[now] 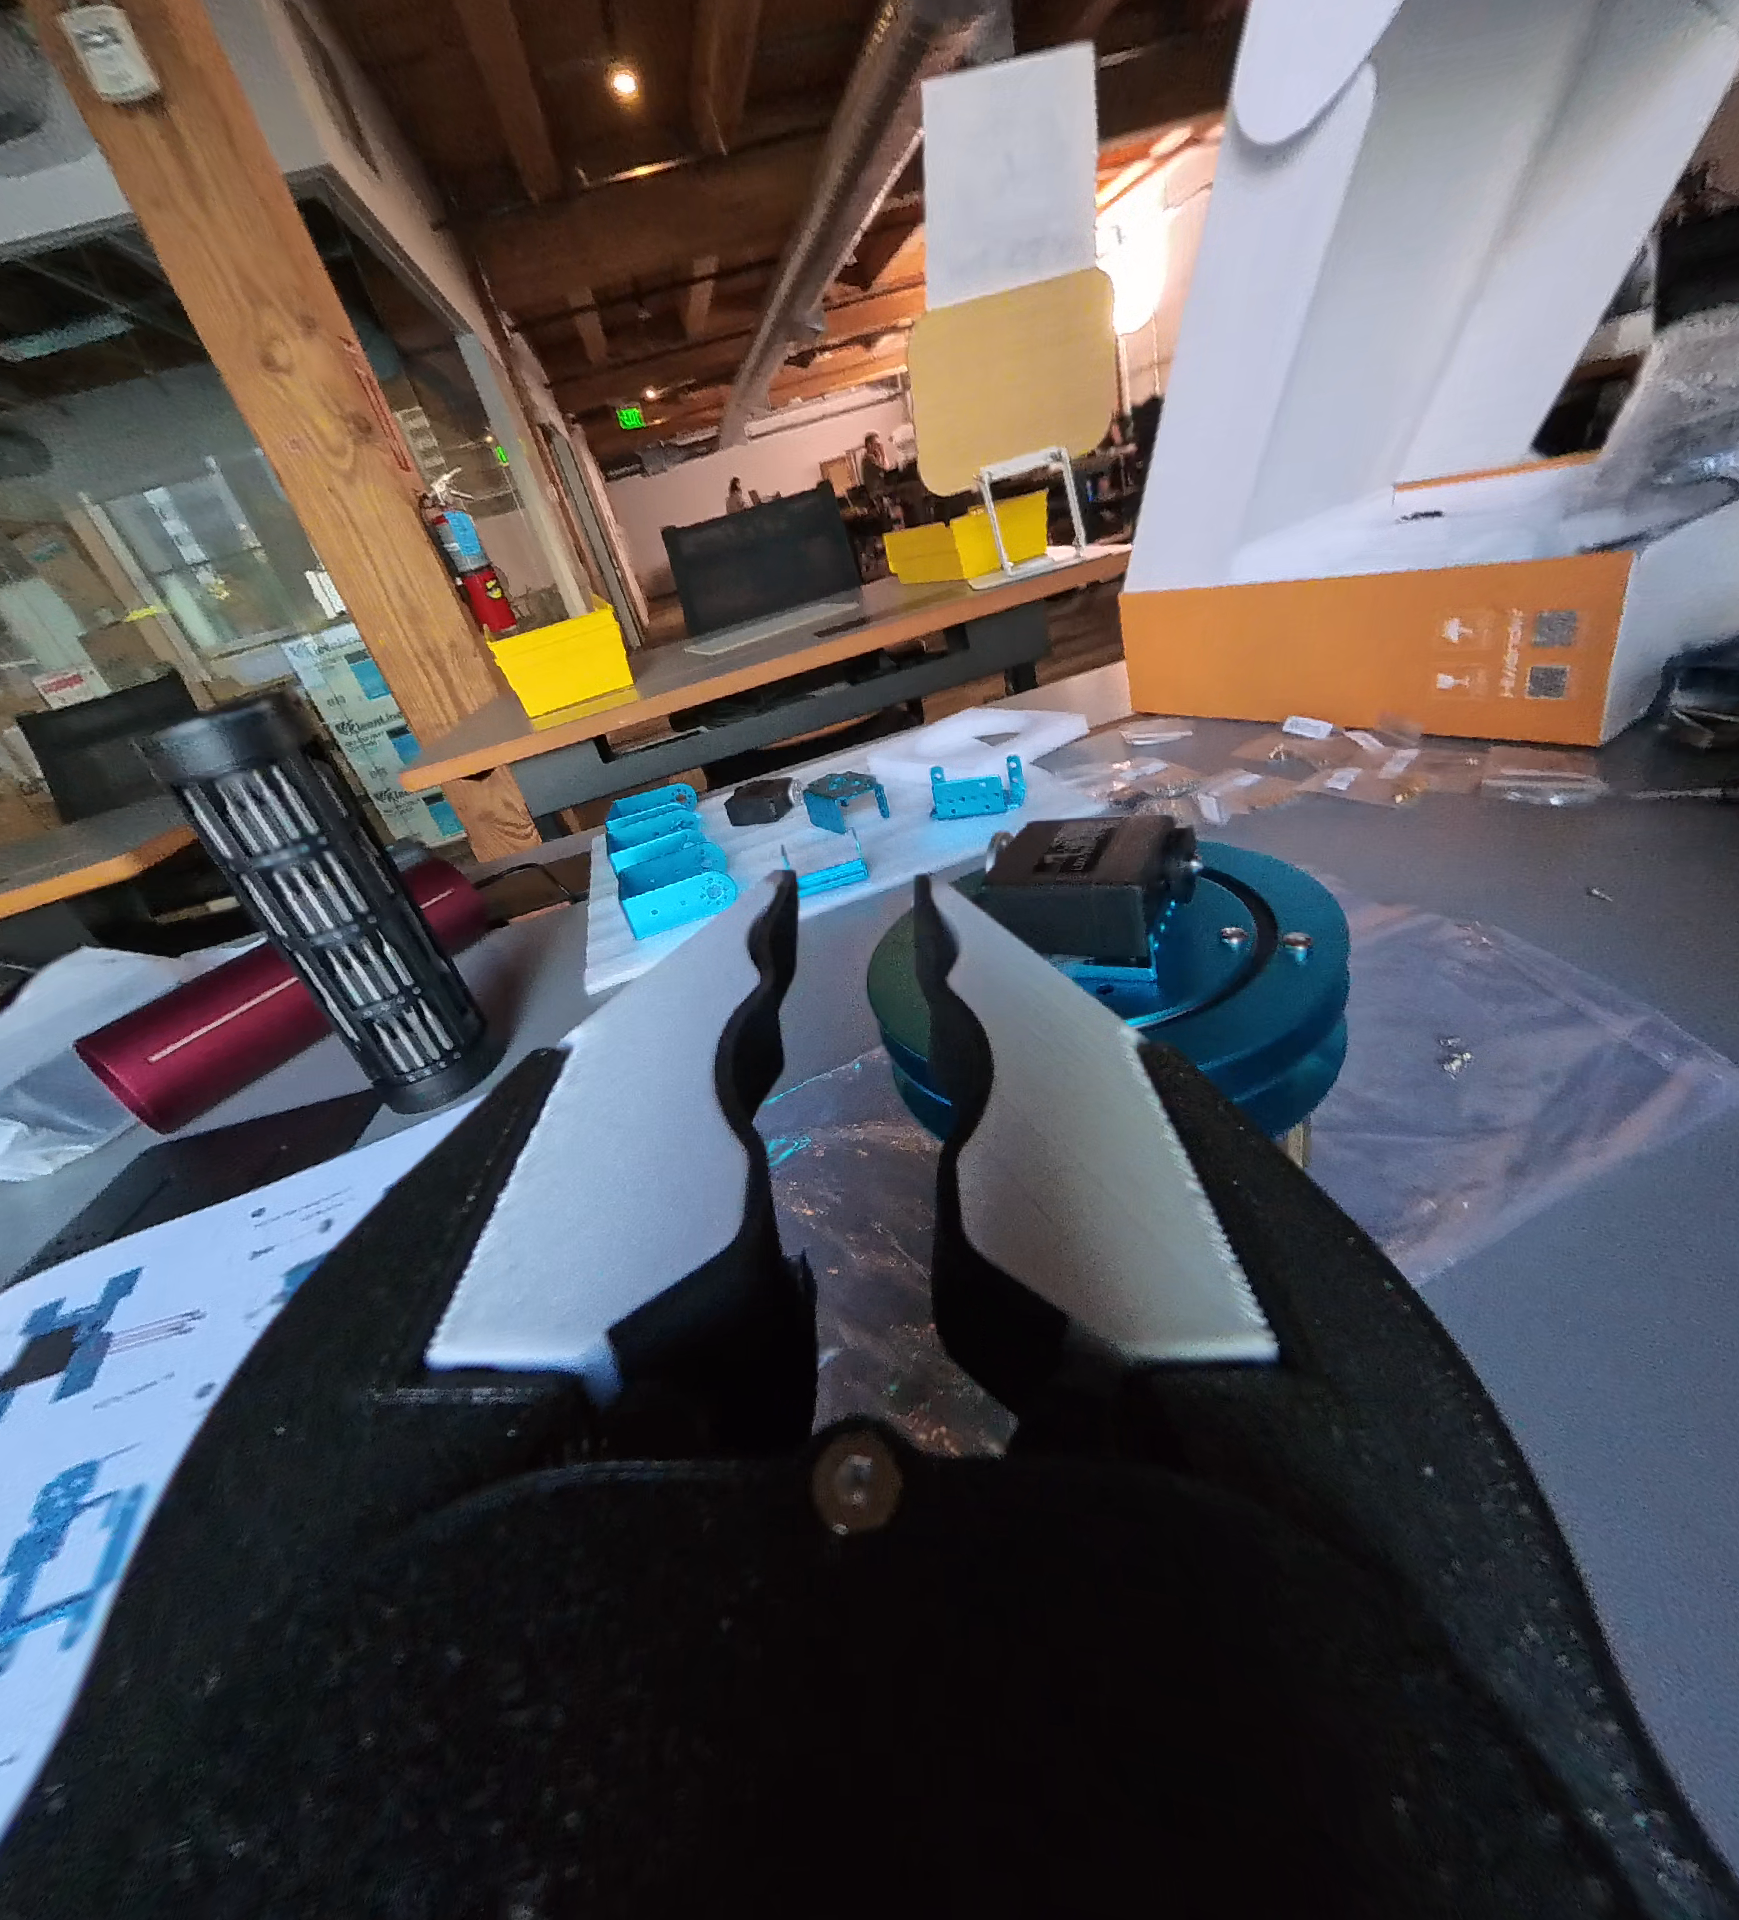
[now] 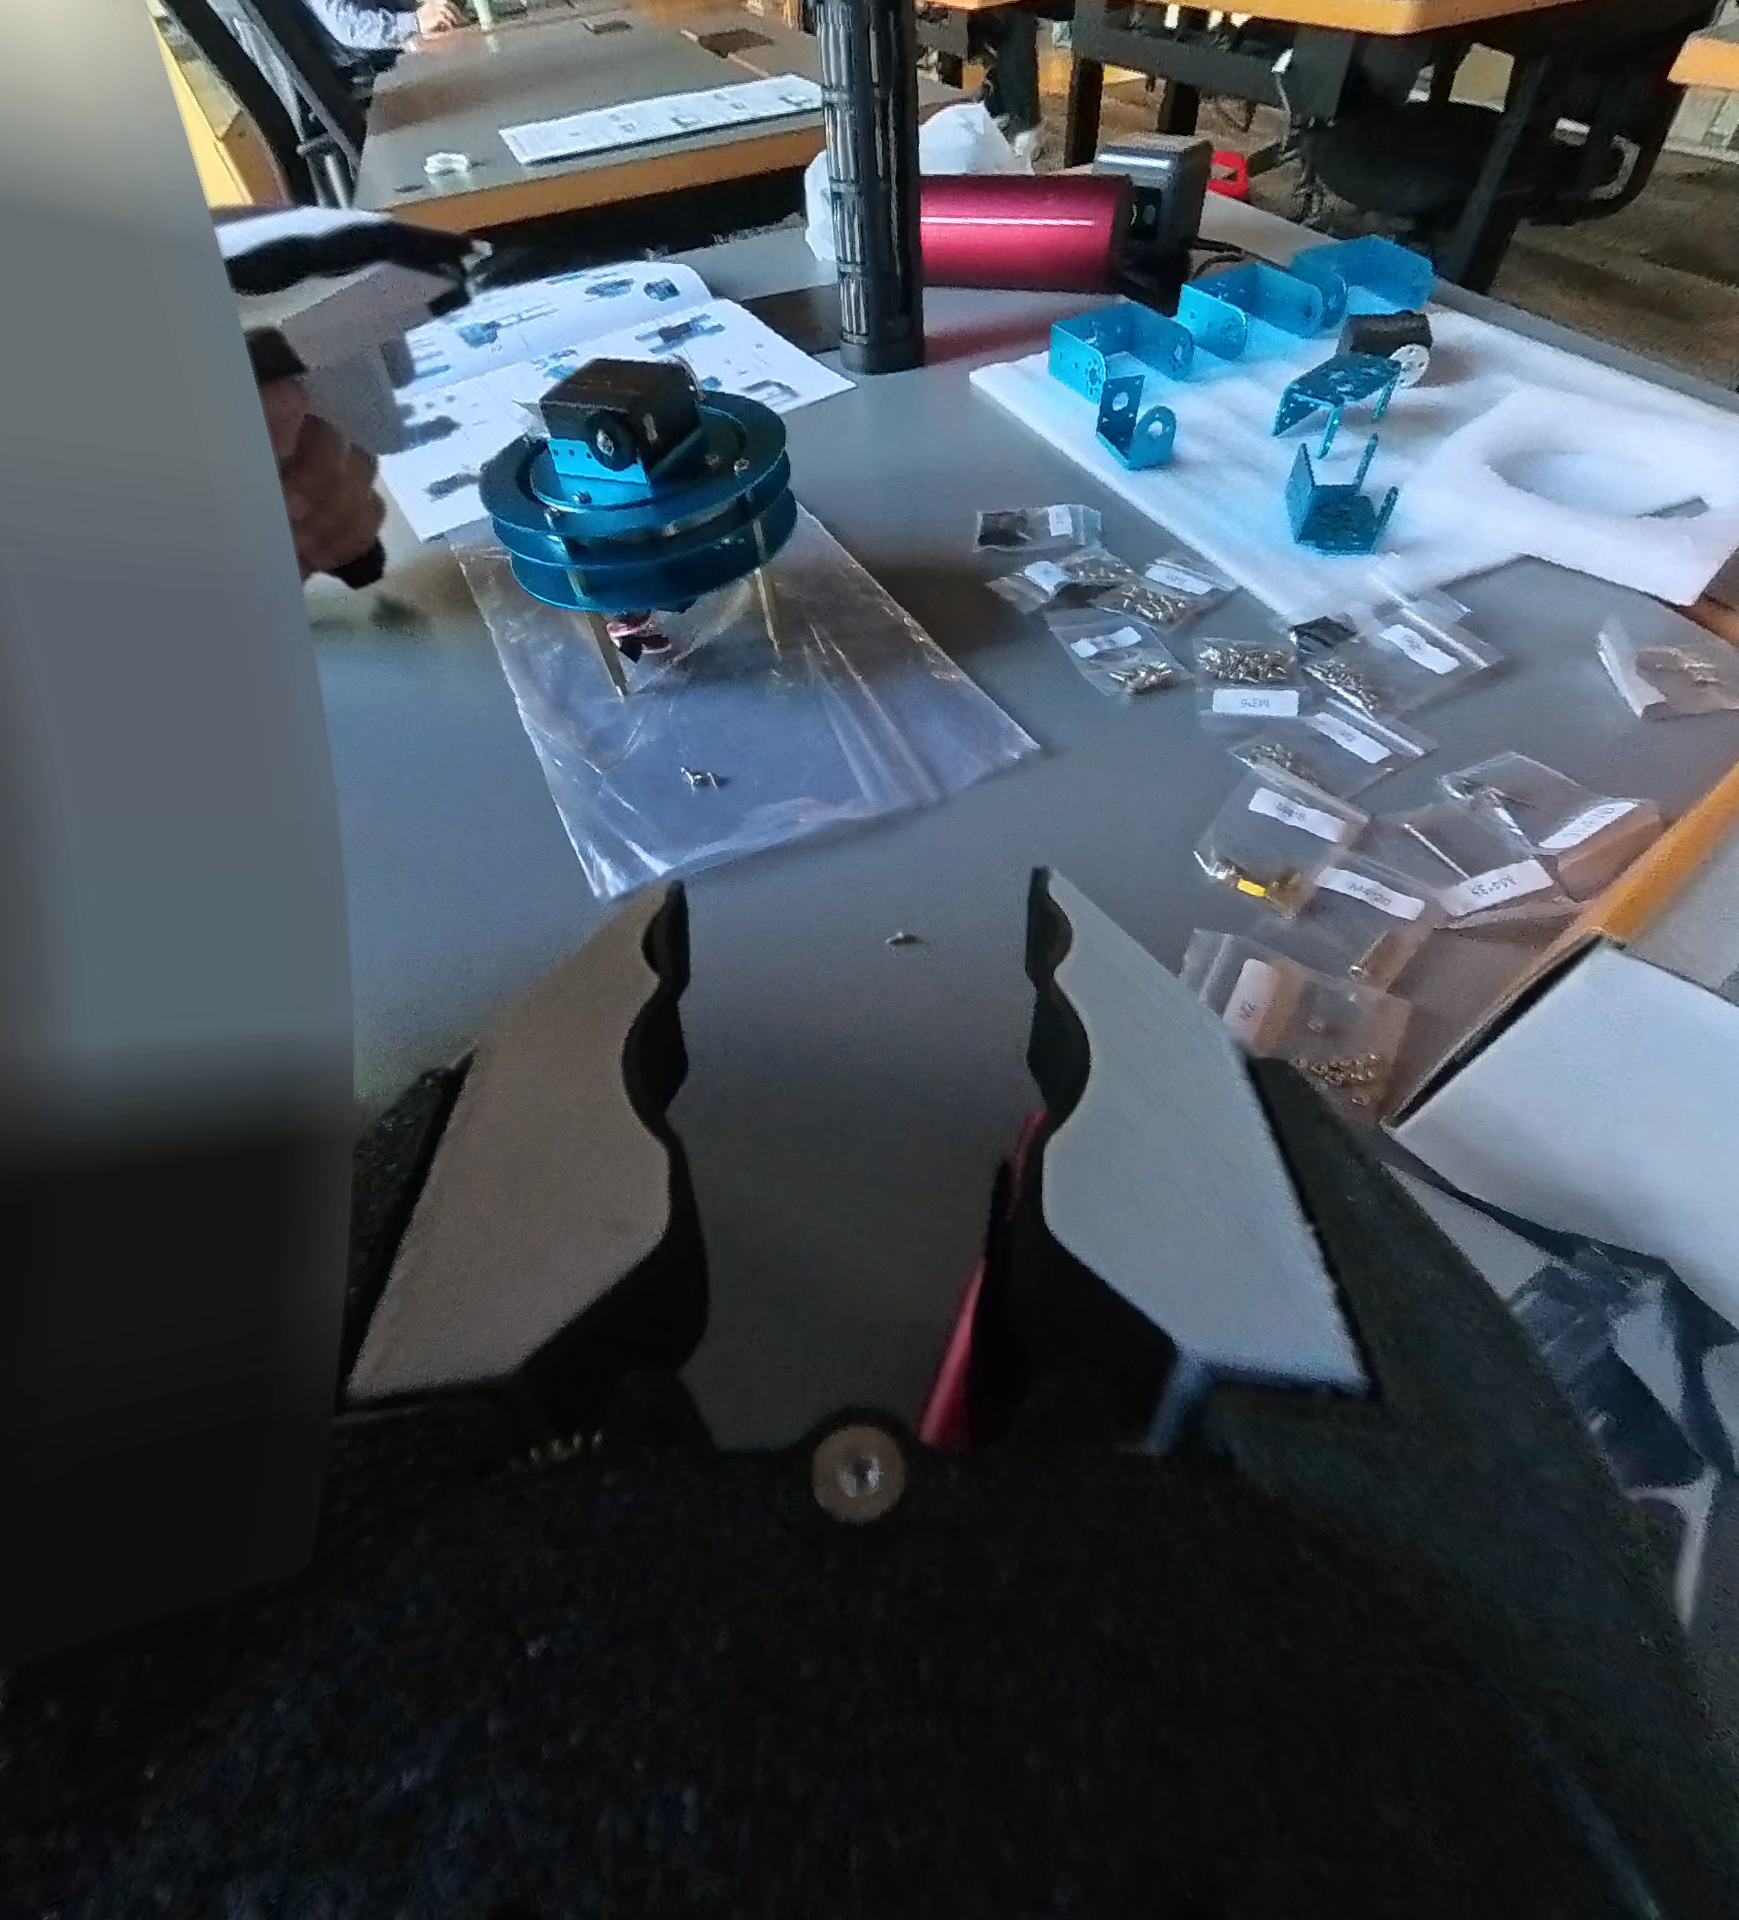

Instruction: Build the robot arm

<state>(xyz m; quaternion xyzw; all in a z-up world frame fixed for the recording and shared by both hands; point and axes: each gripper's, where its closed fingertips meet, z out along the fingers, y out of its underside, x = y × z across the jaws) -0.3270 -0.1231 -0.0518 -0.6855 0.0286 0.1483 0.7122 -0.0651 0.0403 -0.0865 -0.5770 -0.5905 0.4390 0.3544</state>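
My left gripper [image 1: 854,894] is open by a narrow gap and empty. Its tips hover just left of a round blue base [image 1: 1260,997] with a black servo [image 1: 1083,894] on top. My right gripper [image 2: 860,894] is open wide and empty, low over the grey table. A small loose screw [image 2: 901,940] lies between its tips. A red tool handle [image 2: 964,1340] shows low beside its right finger; I cannot tell whether they touch. The blue base [image 2: 636,540] stands farther off on a clear plastic bag [image 2: 792,748]. The left gripper [image 2: 356,281] shows beside it.
Small bags of screws [image 2: 1291,727] lie to the right. Blue brackets [image 2: 1125,364] sit on white foam [image 2: 1571,499]. A black mesh cylinder [image 1: 325,914], a maroon cylinder [image 1: 210,1029] and an instruction sheet [image 1: 65,1455] are on the left. An orange and white box [image 1: 1364,644] stands behind. Across from one pair of fingers to the other is roughly 30 cm.
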